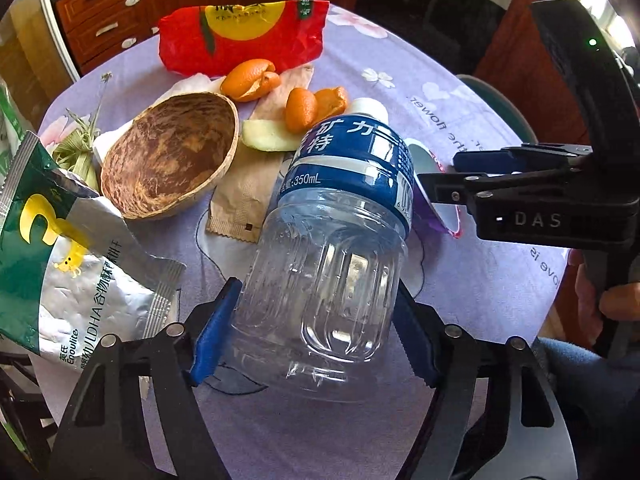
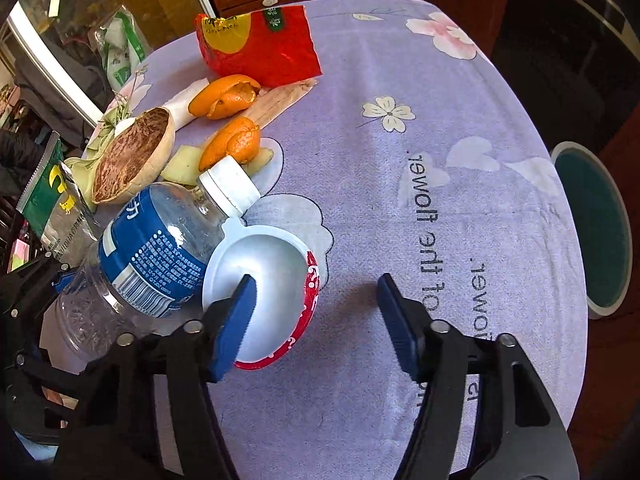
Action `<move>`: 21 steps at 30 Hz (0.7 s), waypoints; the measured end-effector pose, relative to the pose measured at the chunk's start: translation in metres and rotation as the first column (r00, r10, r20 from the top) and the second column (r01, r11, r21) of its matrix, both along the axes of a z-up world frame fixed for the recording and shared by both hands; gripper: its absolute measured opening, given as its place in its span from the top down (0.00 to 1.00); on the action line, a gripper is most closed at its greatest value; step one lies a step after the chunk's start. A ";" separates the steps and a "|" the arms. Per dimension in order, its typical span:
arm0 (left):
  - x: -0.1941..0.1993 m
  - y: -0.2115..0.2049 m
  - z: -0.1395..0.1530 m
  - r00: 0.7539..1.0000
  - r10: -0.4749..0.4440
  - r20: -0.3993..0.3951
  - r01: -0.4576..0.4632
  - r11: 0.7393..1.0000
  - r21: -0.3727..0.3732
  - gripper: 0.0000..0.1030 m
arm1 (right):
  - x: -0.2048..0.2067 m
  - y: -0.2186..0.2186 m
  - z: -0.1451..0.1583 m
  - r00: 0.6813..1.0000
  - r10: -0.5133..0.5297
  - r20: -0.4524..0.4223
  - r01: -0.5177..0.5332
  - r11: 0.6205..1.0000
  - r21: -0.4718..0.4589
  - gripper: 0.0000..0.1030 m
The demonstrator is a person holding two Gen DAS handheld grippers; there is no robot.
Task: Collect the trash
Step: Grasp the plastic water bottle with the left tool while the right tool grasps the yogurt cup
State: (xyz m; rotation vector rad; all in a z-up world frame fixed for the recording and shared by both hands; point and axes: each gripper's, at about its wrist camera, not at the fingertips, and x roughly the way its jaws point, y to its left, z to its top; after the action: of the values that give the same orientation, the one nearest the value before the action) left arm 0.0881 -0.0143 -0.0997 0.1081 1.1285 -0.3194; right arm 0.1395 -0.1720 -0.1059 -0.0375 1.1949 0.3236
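The empty water bottle (image 1: 328, 236) lies on its side near the front of the table (image 1: 480, 280), its white cap pointing to the far side. The left gripper (image 1: 316, 328) has one blue pad on each side of the bottle's clear bottom half. The pads look like they touch the plastic, but it is hard to tell if they squeeze it yet, so this looks like the start of a grab.

Just to the right of the bottle, touching it, lies a small white cup with a red rim (image 2: 264, 296), tipped on its side. The right gripper (image 2: 316, 320) is about half open. Its left pad sits inside the cup's mouth and its right pad is out over the bare cloth, so the cup's red wall is between them, not pinched yet.

Farther back lie a brown coconut shell (image 1: 168, 160), some orange peels (image 1: 250, 80), a tan paper packet (image 1: 244, 200) and a red snack bag (image 1: 240, 36). A silver and green bag (image 1: 60, 248) is at the left.

I think the step is picking up two bits of trash at once. Next, both grippers need to close more, gently, then lift straight up. The round bottle may slip or roll away.
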 end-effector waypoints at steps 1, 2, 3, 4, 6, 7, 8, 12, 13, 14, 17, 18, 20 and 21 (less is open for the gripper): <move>-0.001 -0.001 0.002 1.000 -0.003 0.012 0.003 1.000 0.005 0.28 | -0.001 0.002 0.001 1.000 0.006 0.013 -0.006 1.000 -0.003 0.50; -0.003 -0.002 0.003 1.000 -0.005 0.024 0.005 1.000 0.012 0.29 | -0.001 0.004 0.001 1.000 0.013 0.012 -0.013 1.000 -0.007 0.55; -0.004 -0.003 0.006 0.999 -0.008 0.037 0.007 1.000 0.018 0.29 | -0.002 0.006 0.001 1.000 0.017 0.023 -0.017 1.000 -0.013 0.67; -0.005 -0.004 0.008 0.999 -0.010 0.048 0.009 1.000 0.024 0.29 | -0.002 0.007 0.001 1.000 0.024 0.018 -0.024 1.000 -0.009 0.86; -0.006 -0.005 0.011 0.998 -0.007 0.064 0.004 0.999 0.041 0.29 | -0.004 0.010 0.003 0.999 0.024 0.022 -0.024 1.000 0.001 0.88; -0.006 -0.005 0.012 0.998 0.000 0.071 -0.003 0.999 0.049 0.29 | -0.004 0.010 0.004 0.999 0.024 0.023 -0.024 1.000 0.006 0.91; -0.005 -0.004 0.013 0.997 0.005 0.073 -0.009 0.999 0.049 0.29 | -0.005 0.008 0.006 0.999 0.021 0.029 -0.021 1.000 0.012 0.92; -0.007 -0.001 0.021 0.996 0.018 0.086 -0.021 0.999 0.042 0.29 | -0.009 -0.001 0.020 0.998 -0.003 0.067 0.002 1.000 0.014 0.95; -0.008 -0.001 0.024 0.995 0.015 0.095 -0.019 0.999 0.043 0.30 | -0.010 -0.003 0.024 0.997 -0.010 0.080 0.009 1.000 0.012 0.95; -0.010 -0.002 0.028 0.994 0.014 0.105 -0.018 0.999 0.043 0.30 | -0.012 -0.006 0.028 0.996 -0.016 0.091 0.015 1.000 0.014 0.95; -0.012 -0.003 0.038 0.991 0.017 0.131 -0.022 0.999 0.037 0.31 | -0.016 -0.014 0.038 0.992 -0.033 0.121 0.031 0.999 0.017 0.95; -0.012 -0.004 0.042 0.990 0.020 0.137 -0.025 0.999 0.035 0.31 | -0.017 -0.016 0.041 0.991 -0.037 0.129 0.035 0.999 0.016 0.95; -0.012 -0.006 0.048 0.988 0.021 0.150 -0.026 0.999 0.035 0.32 | -0.019 -0.022 0.045 0.989 -0.046 0.139 0.043 0.999 0.021 0.95; -0.013 -0.007 0.050 0.988 0.020 0.155 -0.026 0.999 0.035 0.32 | -0.020 -0.025 0.046 0.988 -0.051 0.144 0.048 0.999 0.022 0.95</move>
State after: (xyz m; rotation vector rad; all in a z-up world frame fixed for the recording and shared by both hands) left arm 0.0751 -0.0214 -0.0495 0.1497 0.9811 -0.2650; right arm 0.1194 -0.1965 -0.0599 -0.0152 1.0478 0.2832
